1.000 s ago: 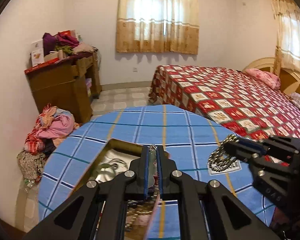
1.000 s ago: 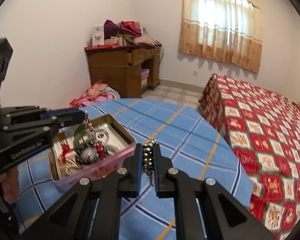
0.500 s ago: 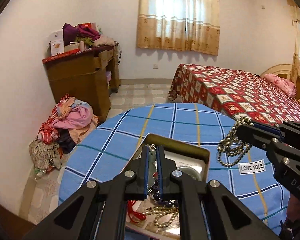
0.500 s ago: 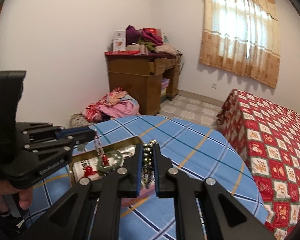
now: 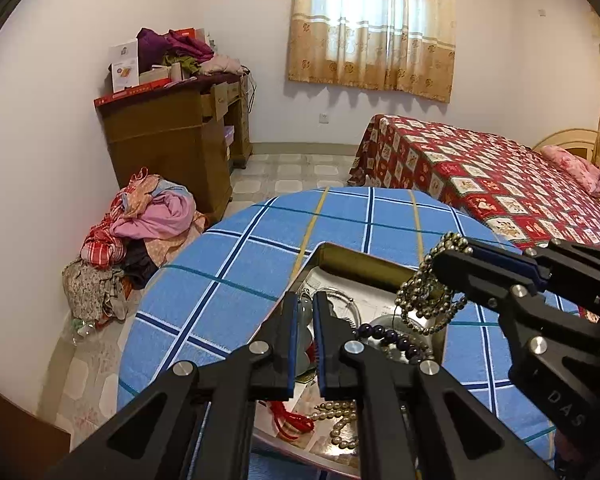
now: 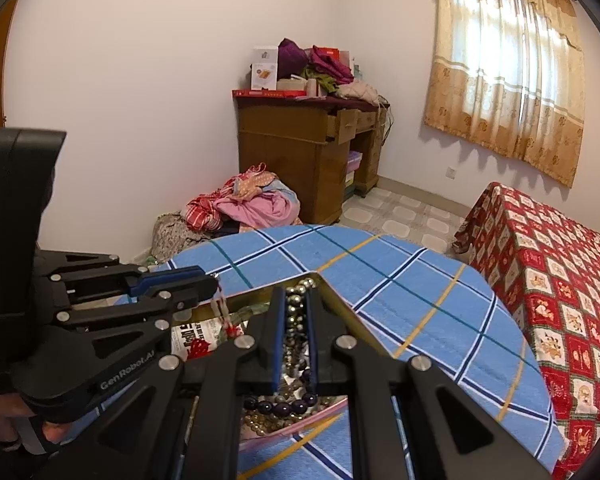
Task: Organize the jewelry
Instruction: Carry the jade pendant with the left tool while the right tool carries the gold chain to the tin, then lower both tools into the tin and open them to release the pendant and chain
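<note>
Over the open tin (image 5: pixel 364 258) on the blue-checked bench (image 5: pixel 228 280), the right gripper (image 6: pixel 296 300) has its jaws pinching a looped string of dull metallic beads (image 5: pixel 428 292), which hangs above the tin's far end. The left gripper (image 5: pixel 305 308) has its jaws nearly together on a thin charm strand (image 6: pixel 225 312) dangling over the tin, where pearls (image 5: pixel 342 420), dark purple beads (image 5: pixel 392 338) and a red cord (image 5: pixel 288 420) lie.

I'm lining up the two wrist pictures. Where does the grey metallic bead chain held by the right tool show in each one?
Left wrist view: the grey metallic bead chain hangs at right of centre from the right tool, above the open metal tin.
Right wrist view: the chain sits at bottom centre, pinched in the right tool.
Shared landmark: the brown wooden desk.
</note>
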The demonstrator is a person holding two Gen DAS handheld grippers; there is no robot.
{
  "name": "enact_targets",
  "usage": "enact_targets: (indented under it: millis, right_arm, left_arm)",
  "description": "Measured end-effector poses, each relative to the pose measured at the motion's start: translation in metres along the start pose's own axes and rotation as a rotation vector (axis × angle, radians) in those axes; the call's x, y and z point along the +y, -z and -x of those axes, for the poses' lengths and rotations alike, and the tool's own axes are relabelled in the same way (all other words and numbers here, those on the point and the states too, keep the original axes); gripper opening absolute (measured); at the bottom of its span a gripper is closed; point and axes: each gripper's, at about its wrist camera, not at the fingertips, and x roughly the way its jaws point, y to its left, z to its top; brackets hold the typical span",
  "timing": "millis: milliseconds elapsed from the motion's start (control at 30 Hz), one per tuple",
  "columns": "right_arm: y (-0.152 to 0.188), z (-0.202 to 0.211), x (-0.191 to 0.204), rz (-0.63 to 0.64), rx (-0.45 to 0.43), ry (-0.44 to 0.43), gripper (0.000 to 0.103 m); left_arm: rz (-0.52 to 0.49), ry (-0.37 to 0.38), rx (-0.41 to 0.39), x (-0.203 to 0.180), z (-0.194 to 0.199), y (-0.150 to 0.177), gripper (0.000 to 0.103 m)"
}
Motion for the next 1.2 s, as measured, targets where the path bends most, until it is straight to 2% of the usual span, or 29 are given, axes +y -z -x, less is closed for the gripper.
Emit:
enact_targets:
  millis: [867,1200]
  right_arm:
    - [0.021,-0.031,0.006,0.001,0.09,0.001,0.011]
    - [0.031,-0.047,0.005,0.001,0.16,-0.002,0.011]
  left_arm:
    - [0.005,0.012,0.079,-0.001,-0.027,0.019,0.006]
    - [0.0,0.032,0.12,-0.003,-0.035,0.025,0.006]
